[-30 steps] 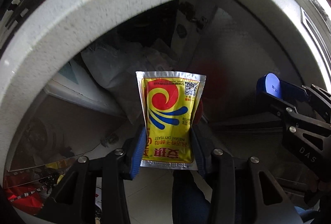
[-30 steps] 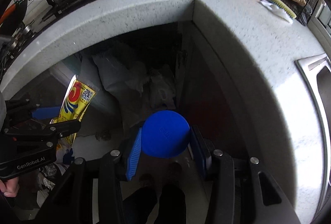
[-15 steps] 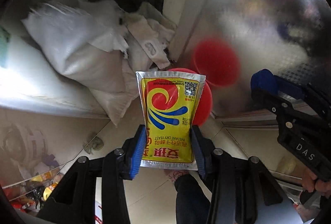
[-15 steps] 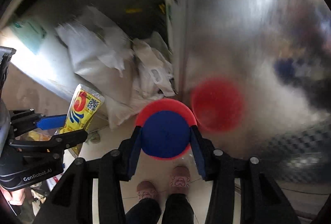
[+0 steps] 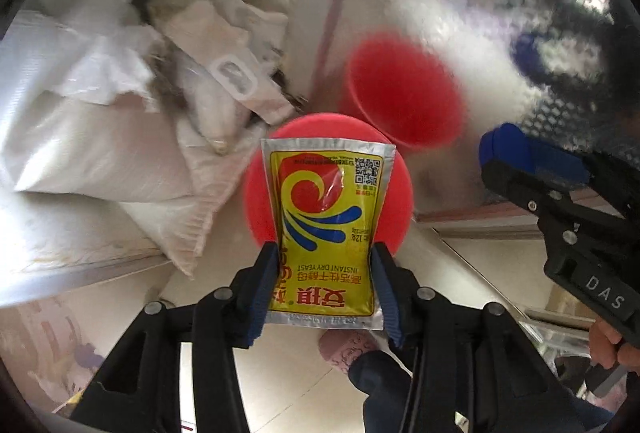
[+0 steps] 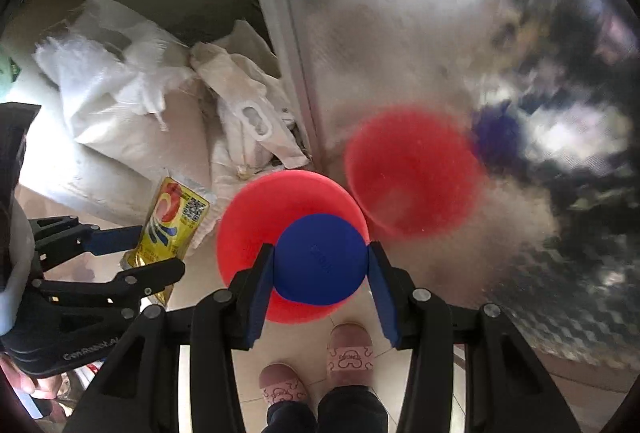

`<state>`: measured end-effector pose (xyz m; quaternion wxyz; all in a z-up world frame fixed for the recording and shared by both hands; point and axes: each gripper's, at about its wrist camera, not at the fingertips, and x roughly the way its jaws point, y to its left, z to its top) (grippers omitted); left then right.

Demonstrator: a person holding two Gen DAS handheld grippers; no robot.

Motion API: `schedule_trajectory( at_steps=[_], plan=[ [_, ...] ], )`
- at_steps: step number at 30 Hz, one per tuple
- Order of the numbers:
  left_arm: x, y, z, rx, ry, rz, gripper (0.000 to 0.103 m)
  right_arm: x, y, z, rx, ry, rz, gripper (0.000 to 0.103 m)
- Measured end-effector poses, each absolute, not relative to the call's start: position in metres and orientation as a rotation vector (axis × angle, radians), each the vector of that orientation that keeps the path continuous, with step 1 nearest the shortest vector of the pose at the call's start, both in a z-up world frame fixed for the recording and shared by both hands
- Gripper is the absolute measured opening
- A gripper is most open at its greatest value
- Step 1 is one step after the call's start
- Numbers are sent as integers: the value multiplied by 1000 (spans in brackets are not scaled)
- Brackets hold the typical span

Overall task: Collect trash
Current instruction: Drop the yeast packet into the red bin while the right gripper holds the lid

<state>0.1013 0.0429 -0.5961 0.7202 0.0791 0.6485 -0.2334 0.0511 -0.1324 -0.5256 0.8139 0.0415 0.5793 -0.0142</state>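
Note:
My left gripper (image 5: 325, 253) points steeply down, its jaws opening with a yellow instant dry yeast packet (image 5: 326, 217) upright between the blue pads, which still touch its edges. Right below it stands a round red bin (image 5: 260, 189) on the floor. My right gripper (image 6: 321, 253) is shut on a round blue lid (image 6: 320, 265) directly over the same red bin (image 6: 248, 229). From the right wrist view the left gripper (image 6: 160, 251) and its yeast packet (image 6: 176, 213) sit just left of the bin. In the left wrist view, the right gripper (image 5: 516, 161) hangs to the right.
White woven sacks (image 5: 100, 137) and a crumpled plastic bag (image 6: 248, 121) fill the open cabinet behind the bin. A shiny embossed metal door (image 6: 440, 33) at right mirrors the bin in red. A person's pink slippers (image 6: 348, 349) stand on the tiled floor.
Both grippers dropped from counter height to below the counter edge, holding the packet and the lid. The red bin came into view and now lies close beneath them.

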Motion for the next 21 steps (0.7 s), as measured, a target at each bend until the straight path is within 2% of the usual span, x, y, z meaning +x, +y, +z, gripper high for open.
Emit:
schedule_trajectory(
  at_steps=[6, 8, 10, 14, 21],
  plan=[
    [110, 36, -614, 170, 1427, -535, 46, 50, -139, -530, 68, 1231, -46, 43],
    [113, 37, -617, 144, 1432, -533, 51, 51, -139, -532, 64, 1236, -44, 43],
    [113, 38, -615, 132, 1441, -529, 64, 53, -138, -535, 60, 1245, -44, 43],
    [115, 41, -613, 165, 1420, -508, 80, 58, -135, -536, 58, 1252, -35, 43],
    [119, 62, -607, 134, 1428, -473, 81, 69, -120, -538, 36, 1269, 19, 43]
  ],
)
